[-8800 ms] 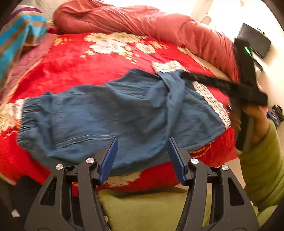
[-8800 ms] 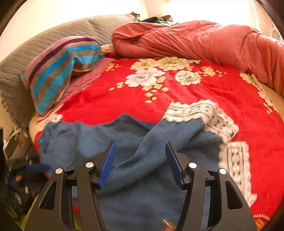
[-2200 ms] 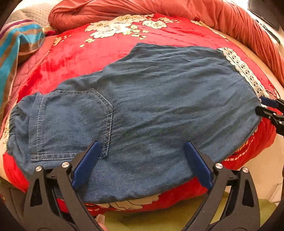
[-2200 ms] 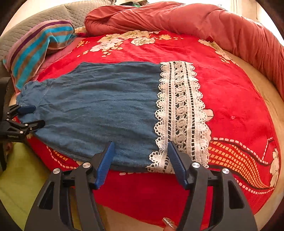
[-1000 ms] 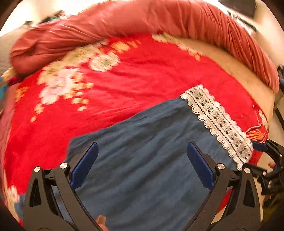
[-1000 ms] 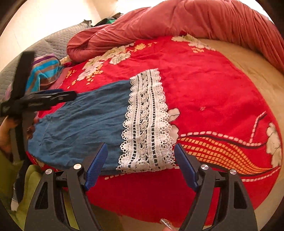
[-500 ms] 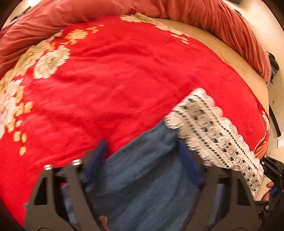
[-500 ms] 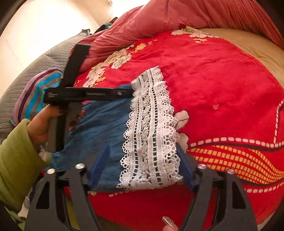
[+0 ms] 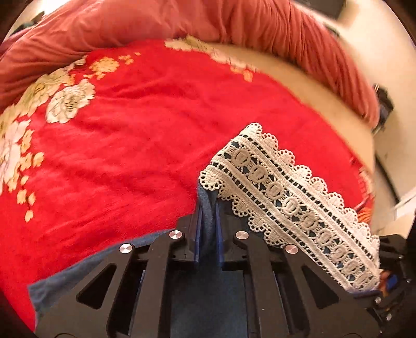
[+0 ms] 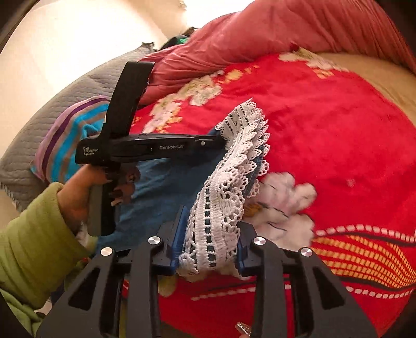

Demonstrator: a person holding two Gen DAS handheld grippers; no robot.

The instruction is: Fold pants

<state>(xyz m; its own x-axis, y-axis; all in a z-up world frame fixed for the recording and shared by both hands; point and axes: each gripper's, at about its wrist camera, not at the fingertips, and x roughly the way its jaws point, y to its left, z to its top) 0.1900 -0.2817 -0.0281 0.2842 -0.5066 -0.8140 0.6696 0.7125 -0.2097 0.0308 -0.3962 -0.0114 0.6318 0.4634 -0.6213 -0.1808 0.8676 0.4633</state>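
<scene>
Change since earlier frames: the pants lay spread flat along the near edge of the bed with both grippers wide open above them; both hands have now gone to the lace hem end, the jaws have just been closing, and cloth sits between each pair.
Left gripper: closed tight on a pinch of blue denim just behind the lace hem, at the hem corner farther from the bed's near edge.
Right gripper: jaws narrowed around a bunched wad of lace at the hem corner by the bed's near edge; the blue pads press the lace from both sides, so it reads as gripped.
Pants: blue denim, on the red blanket along the near edge of the bed; the waist end is out of view.
Lace hem: lifted slightly and stretched between the two grippers.
Person: a hand in a green sleeve holds the left gripper's handle.
Beyond: striped pillow and grey quilted pillow at the far left corner; a rolled pink quilt along the far edge.
Step, judged: both hem corners secured, ready to carry the hem over toward the waist.
Risk 1: the right grip holds open lace only; the lace may stretch or slip out under pull.
Risk 2: the left pinch may hold only one layer, letting the lower leg stay behind.
Risk 3: uneven lift between the hands would skew the fold.
</scene>
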